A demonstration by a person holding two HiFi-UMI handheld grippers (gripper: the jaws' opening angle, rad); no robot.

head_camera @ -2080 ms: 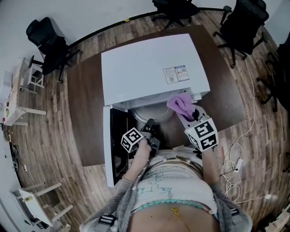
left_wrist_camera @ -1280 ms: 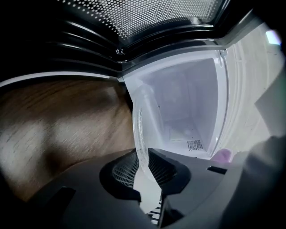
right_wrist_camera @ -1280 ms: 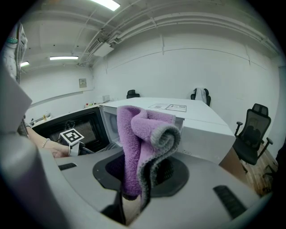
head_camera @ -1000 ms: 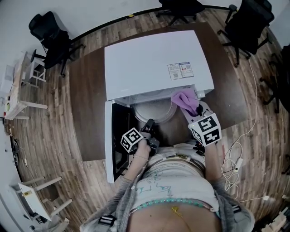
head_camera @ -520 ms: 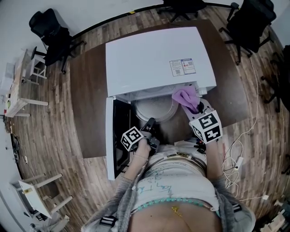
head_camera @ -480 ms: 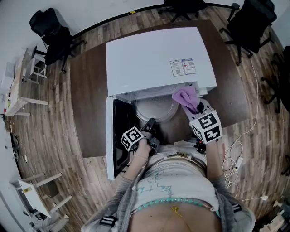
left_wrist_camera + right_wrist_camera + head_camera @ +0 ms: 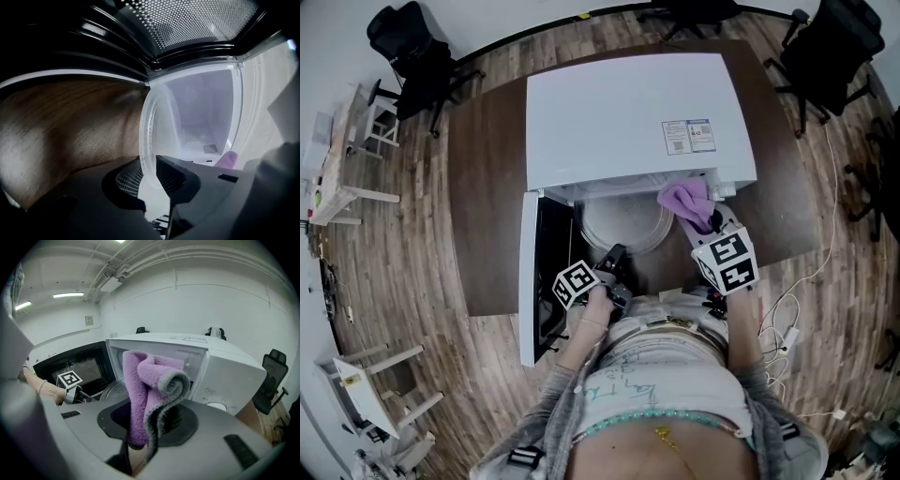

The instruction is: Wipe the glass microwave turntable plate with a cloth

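The glass turntable plate (image 7: 623, 223) lies half out of the open white microwave (image 7: 628, 112), at the mouth of its cavity. My left gripper (image 7: 617, 255) is shut on the plate's near rim. In the left gripper view the thick clear rim of the plate (image 7: 146, 131) runs edge-on down between the jaws of the left gripper (image 7: 149, 176). My right gripper (image 7: 708, 225) is shut on a folded purple cloth (image 7: 684, 199), which hangs over the plate's right edge. In the right gripper view the cloth (image 7: 147, 380) stands up out of the right gripper (image 7: 146, 425), with the plate (image 7: 112, 390) behind it to the left.
The microwave door (image 7: 528, 277) swings open to the left, close beside my left hand. The microwave sits on a dark wooden table (image 7: 487, 187). Black office chairs (image 7: 403, 47) stand around it, and cables (image 7: 787, 309) lie on the floor at the right.
The head camera has shifted, so the microwave sits higher in the picture and more of the plate shows. Both grippers keep their places and their grips.
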